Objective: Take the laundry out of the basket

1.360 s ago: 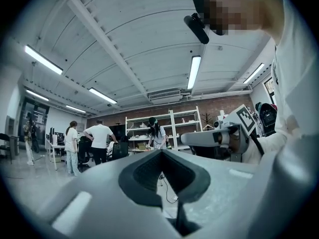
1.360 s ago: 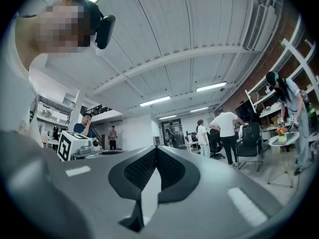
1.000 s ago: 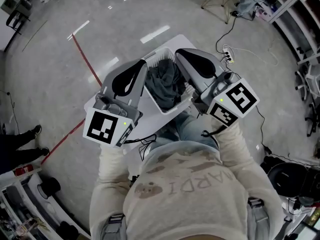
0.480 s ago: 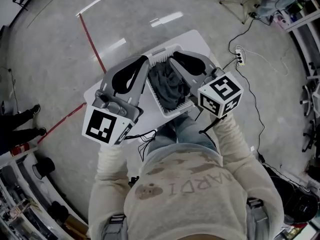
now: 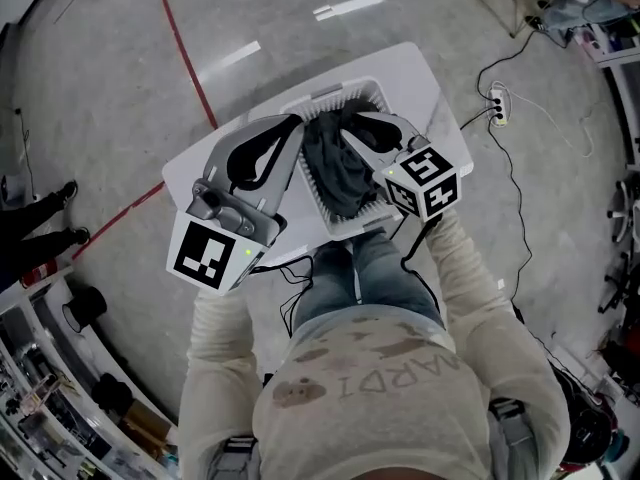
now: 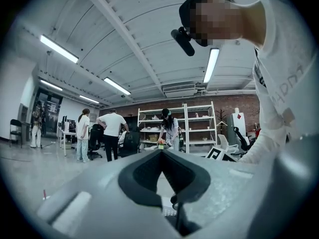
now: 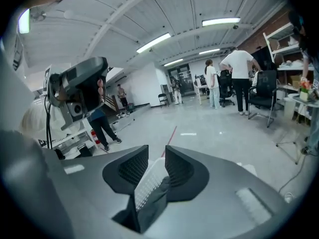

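Near right rim of the white basket (image 5: 372,92) covered by the right gripper (image 5: 350,128); folds of the dark laundry (image 5: 335,168) hard to separate. Heaped inside the basket on the table (image 5: 425,68), long axis running far to near. Right jaws narrowly parted above the cloth, gripping nothing. Left gripper (image 5: 292,125) closed tip to tip, empty, just left of the basket.

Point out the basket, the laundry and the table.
basket (image 5: 330,95), head view, on its far rim.
laundry (image 5: 335,168), head view, middle of the dark heap.
table (image 5: 420,73), head view, a bare far corner.
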{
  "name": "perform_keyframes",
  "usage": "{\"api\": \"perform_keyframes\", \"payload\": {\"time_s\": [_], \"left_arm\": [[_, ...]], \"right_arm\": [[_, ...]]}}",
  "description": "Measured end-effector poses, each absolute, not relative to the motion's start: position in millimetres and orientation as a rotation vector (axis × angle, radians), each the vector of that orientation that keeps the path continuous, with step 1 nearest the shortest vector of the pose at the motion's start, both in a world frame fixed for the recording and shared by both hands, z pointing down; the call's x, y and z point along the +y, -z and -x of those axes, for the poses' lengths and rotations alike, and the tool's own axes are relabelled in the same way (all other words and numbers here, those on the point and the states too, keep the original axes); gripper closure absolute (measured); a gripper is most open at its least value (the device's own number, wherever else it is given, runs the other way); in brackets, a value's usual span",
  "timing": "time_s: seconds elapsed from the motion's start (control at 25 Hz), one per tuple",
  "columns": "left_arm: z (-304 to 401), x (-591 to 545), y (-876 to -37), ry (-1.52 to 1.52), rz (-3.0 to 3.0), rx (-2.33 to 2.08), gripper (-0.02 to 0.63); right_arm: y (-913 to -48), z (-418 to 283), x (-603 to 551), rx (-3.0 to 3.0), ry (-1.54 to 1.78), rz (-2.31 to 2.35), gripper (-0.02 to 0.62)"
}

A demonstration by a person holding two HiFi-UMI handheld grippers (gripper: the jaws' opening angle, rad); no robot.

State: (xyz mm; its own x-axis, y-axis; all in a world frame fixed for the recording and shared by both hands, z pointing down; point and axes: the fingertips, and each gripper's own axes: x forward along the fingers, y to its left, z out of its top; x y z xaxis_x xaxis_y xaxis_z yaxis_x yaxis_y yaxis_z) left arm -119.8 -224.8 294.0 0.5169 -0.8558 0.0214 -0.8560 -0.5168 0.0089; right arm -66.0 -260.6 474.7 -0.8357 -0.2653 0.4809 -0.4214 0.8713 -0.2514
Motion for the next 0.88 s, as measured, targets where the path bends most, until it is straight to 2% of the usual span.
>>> {"api": "perform_keyframes", "payload": {"time_s": [0.48, 0.88], "left_arm": [[139, -235, -395, -0.073, -2.628, -1.492, 0.606], [148, -226, -447, -0.095, -2.591, -1.463, 0.606]], "right_arm": [[-616, 71, -239, -2.392, -0.601, -0.367, 0.404], [-704, 82, -193, -2.231, -0.565, -0.208, 0.222]]}}
